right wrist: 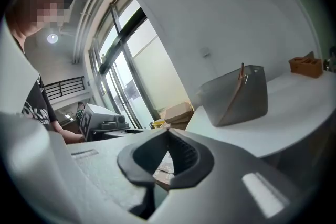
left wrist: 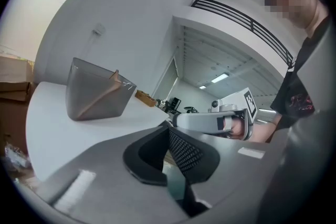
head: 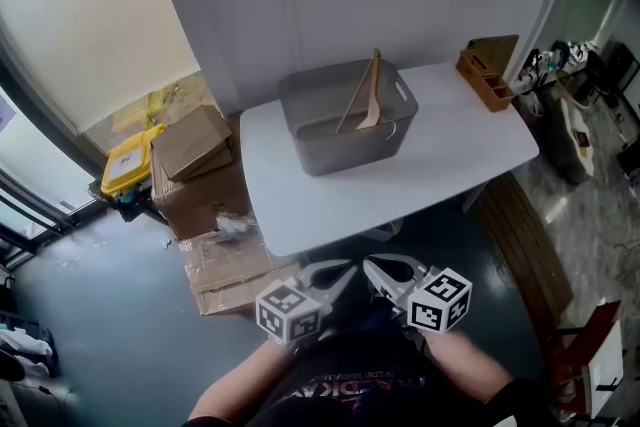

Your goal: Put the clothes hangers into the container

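A grey plastic container (head: 345,130) stands on the white table (head: 440,165) with wooden clothes hangers (head: 365,95) leaning inside it. Both grippers hover low, in front of the table's near edge and close to the person's body. My left gripper (head: 335,280) and right gripper (head: 383,272) sit side by side, each shut with nothing between the jaws. The left gripper view shows the container (left wrist: 86,102), a hanger (left wrist: 105,93) and the right gripper (left wrist: 210,120). The right gripper view shows the container (right wrist: 247,102), a hanger (right wrist: 237,93) and the left gripper (right wrist: 102,120).
A brown wooden organiser (head: 490,75) stands at the table's far right corner. Cardboard boxes (head: 195,165) and a yellow item (head: 128,161) lie on the floor left of the table. The wall runs right behind the table.
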Demonstrator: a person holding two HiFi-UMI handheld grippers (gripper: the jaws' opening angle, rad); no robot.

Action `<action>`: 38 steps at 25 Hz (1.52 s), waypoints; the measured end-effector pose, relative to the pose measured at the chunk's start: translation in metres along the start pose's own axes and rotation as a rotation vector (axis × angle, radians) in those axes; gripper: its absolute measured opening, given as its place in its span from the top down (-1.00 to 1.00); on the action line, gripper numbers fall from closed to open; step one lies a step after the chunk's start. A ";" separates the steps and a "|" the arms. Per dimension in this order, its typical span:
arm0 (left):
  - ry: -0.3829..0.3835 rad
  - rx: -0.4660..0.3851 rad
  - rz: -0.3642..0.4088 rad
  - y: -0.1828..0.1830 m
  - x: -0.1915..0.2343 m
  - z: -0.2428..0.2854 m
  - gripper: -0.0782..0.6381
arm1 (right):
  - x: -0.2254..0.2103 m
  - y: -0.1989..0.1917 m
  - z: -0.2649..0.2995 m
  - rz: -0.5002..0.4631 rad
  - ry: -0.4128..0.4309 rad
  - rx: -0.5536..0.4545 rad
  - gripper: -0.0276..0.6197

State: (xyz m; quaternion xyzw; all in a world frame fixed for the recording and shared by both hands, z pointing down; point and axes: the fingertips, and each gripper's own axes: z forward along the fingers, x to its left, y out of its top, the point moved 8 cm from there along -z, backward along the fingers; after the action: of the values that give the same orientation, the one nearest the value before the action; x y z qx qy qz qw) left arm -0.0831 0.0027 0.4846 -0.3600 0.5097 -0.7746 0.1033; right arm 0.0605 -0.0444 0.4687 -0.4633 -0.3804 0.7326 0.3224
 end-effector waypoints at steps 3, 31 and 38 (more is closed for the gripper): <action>0.006 0.012 -0.006 -0.013 -0.003 -0.007 0.79 | 0.007 -0.017 -0.004 0.021 -0.004 0.022 0.91; 0.042 -0.018 0.004 -0.026 -0.023 -0.018 0.79 | 0.031 -0.043 -0.014 -0.011 0.082 0.078 0.91; 0.041 -0.023 0.009 -0.026 -0.025 -0.021 0.79 | 0.034 -0.044 -0.015 -0.011 0.077 0.073 0.91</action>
State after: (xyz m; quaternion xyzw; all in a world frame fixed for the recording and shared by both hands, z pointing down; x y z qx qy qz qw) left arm -0.0735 0.0426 0.4910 -0.3429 0.5221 -0.7754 0.0924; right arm 0.0677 0.0094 0.4873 -0.4771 -0.3433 0.7259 0.3572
